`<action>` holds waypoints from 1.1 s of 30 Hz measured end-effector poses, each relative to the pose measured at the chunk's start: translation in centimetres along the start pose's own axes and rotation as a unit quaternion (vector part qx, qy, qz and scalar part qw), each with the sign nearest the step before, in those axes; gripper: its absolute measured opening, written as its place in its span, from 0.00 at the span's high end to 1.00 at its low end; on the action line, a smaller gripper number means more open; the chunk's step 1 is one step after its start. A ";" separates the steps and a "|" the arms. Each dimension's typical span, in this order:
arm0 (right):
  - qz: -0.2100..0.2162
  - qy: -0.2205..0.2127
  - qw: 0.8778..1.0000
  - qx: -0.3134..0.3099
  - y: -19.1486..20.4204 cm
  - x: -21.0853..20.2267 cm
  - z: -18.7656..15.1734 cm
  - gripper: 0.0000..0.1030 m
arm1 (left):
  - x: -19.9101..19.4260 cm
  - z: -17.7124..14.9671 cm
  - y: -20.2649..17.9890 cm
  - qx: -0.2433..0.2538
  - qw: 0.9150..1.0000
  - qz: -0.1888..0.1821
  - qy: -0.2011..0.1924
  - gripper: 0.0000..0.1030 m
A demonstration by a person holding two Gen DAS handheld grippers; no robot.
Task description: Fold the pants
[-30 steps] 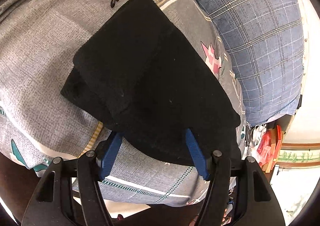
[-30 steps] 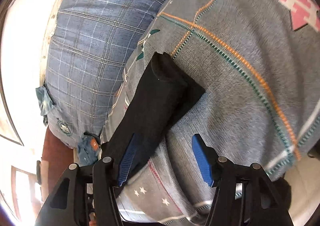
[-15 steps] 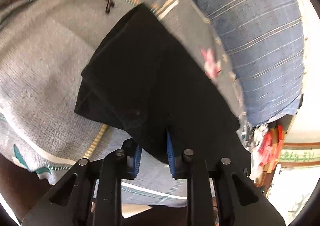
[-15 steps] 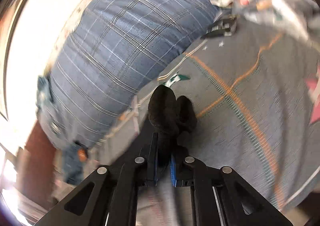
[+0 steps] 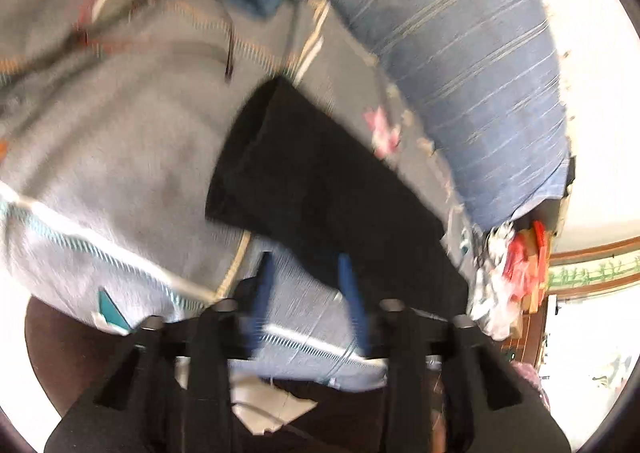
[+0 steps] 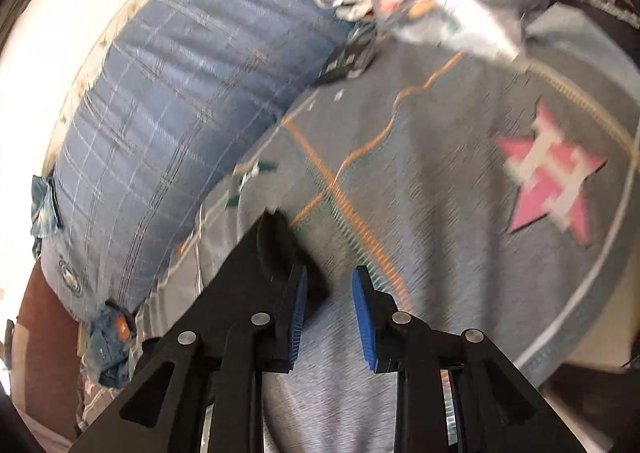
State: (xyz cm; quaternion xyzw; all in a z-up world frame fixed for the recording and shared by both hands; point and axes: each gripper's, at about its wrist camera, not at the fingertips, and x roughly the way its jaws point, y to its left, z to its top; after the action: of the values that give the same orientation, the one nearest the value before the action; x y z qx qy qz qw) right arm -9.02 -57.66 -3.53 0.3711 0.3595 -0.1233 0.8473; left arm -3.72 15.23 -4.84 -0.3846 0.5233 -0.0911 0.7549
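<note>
The black pants [image 5: 320, 189] are lying folded into a compact dark bundle on the grey patterned blanket [image 5: 112, 157] of a bed, close to the bed's near edge. In the right wrist view the same pants [image 6: 272, 249] are showing as a narrow dark stack just ahead of the blue pads.

The left gripper [image 5: 308, 293] is sitting at the near edge of the bundle with its jaws having just been opening; they are parted now and nothing is pinched between them, though the right-hand pad is overlapping the dark cloth in the blurred picture. The right gripper [image 6: 330, 305] is likewise released, its jaws having just been opening, with only blanket showing in the gap and the pants just beside the left pad.

Judging from the tidy stack and the two loosened grips, the folding is looking close to finished, and this is the letting-go after a fold. The next move is probably calling for either a last smoothing press or a clean withdrawal without dragging the top layer.

Room is lying open to the left across the blanket. A blue plaid pillow [image 5: 472, 93] is crowding the far right side, a thin dark cord [image 5: 229, 53] is lying beyond the pants, and clutter [image 5: 516, 265] is sitting off the bed's right edge.
</note>
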 end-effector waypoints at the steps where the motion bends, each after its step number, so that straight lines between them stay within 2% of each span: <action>1: -0.003 -0.005 1.000 -0.001 0.0 -0.4 0.4 0.70 | -0.3 0.5 -0.4 0.002 1.000 0.000 -0.013 0.49; 4: 0.005 -0.006 1.000 -0.002 0.7 -0.3 1.2 0.68 | 0.7 2.2 -2.2 0.016 0.999 -0.007 -0.027 0.48; 7: 0.020 0.006 1.000 -0.023 2.2 0.7 1.3 0.64 | 3.6 2.6 -3.2 0.026 1.000 0.016 -0.005 0.48; 10: 0.020 0.025 0.999 -0.031 2.6 2.3 1.2 0.62 | 7.3 2.0 -3.0 0.042 0.995 0.086 0.022 0.49; 12: 0.016 0.056 0.998 -0.034 2.2 4.1 0.8 0.63 | 8.2 1.5 -2.9 0.052 0.993 0.100 0.018 0.49; 13: 0.002 0.074 0.996 -0.040 1.9 5.2 0.5 0.67 | 7.9 1.4 -3.6 0.065 0.992 0.108 0.015 0.48; 14: -0.006 0.077 0.996 -0.045 1.8 5.6 0.3 0.71 | 7.6 1.3 -4.2 0.073 0.991 0.110 0.017 0.48; 15: -0.005 0.066 0.997 -0.047 1.7 5.2 0.3 0.71 | 7.3 1.2 -5.1 0.085 0.991 0.104 0.019 0.48; 16: -0.010 0.053 0.997 -0.047 1.7 4.4 0.3 0.65 | 6.9 1.1 -6.0 0.098 0.991 0.091 0.022 0.48; 18: -0.009 0.022 0.999 -0.049 1.6 2.4 0.3 0.65 | 6.6 0.7 -9.1 0.147 0.986 0.076 0.029 0.47; 19: -0.006 0.010 0.999 -0.049 1.4 1.4 0.1 0.61 | 6.8 0.4 -11.0 0.174 0.981 0.075 0.031 0.41; 20: 0.003 0.008 0.999 -0.043 1.1 0.6 -0.2 0.51 | 7.2 0.1 -13.2 0.204 0.976 0.074 0.032 0.32; 22: 0.016 0.010 1.000 -0.025 0.3 0.0 -1.1 0.46 | 9.3 -0.8 -18.1 0.261 0.962 0.067 0.046 0.21; 24: 0.034 0.021 0.999 -0.009 -0.3 0.2 -2.6 0.46 | 11.9 -1.7 -22.4 0.303 0.948 0.053 0.079 0.21; 27: 0.051 0.030 0.998 0.001 -0.5 1.3 -3.8 0.46 | 17.4 -5.0 -29.7 0.365 0.917 0.035 0.156 0.21; 32: 0.094 0.009 0.995 0.012 -0.1 3.1 -4.3 0.46 | 27.0 -9.9 -39.9 0.423 0.877 0.049 0.221 0.21; 33: 0.099 0.006 0.995 0.013 0.0 3.4 -4.2 0.46 | 28.3 -10.3 -40.8 0.428 0.872 0.055 0.229 0.21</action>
State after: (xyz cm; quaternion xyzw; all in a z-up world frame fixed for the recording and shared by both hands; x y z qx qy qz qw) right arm -8.83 -54.41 -7.85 0.4168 0.3243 -0.0414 0.8481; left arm 10.57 -33.12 0.79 0.0374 0.6114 -0.3501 0.7087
